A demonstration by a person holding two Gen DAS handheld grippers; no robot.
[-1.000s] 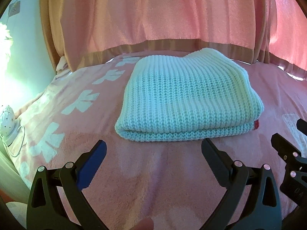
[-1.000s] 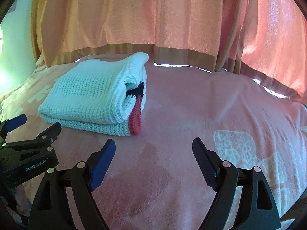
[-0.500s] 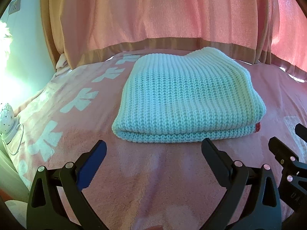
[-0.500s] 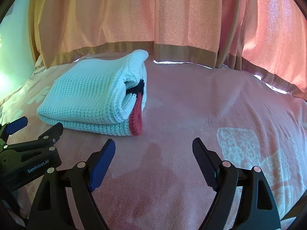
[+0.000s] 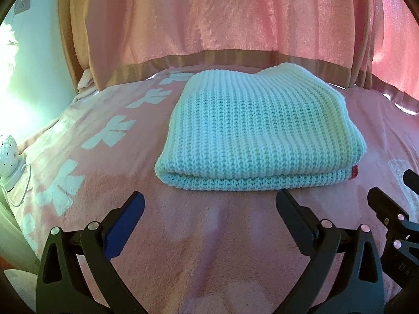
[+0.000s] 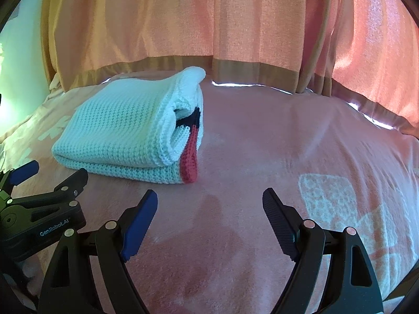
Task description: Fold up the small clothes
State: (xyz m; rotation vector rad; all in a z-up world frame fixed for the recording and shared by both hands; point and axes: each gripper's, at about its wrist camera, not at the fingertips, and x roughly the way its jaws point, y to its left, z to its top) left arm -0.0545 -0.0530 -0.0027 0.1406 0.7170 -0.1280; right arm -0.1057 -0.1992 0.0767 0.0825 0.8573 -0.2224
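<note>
Nearest in the left wrist view, the left gripper (image 5: 209, 204) has its jaws spread wide, nothing between them and nothing touched; its fingertips hang just above the pink blanket (image 5: 199, 256), close to the near edge of the folded knit. At the right border of that view part of the right gripper (image 5: 392, 219) shows beside it. In the right wrist view the right gripper (image 6: 209, 204) is likewise spread wide and empty, over bare blanket (image 6: 262, 157), with the left gripper (image 6: 39, 198) low at the left edge

Just beyond the fingertips lies the white knit garment (image 5: 259, 133), folded into a flat, thick rectangle of stacked layers, resting on the blanket and apart from both grippers. Its near fold is rounded and neat. From the right wrist view the garment (image 6: 125, 128) sits to the left of the right gripper, and its open end faces that camera: the layers curl over one another, with a red knit band (image 6: 189, 159) hanging down the end and a dark strip (image 6: 192, 117) tucked above it. A small bit of the red shows at the near right corner in the left view

The blanket carries pale white motifs (image 5: 104, 136) along its left side. Behind the bed hangs a pink curtain (image 5: 235, 18) with a tan hem, light showing under it
</note>
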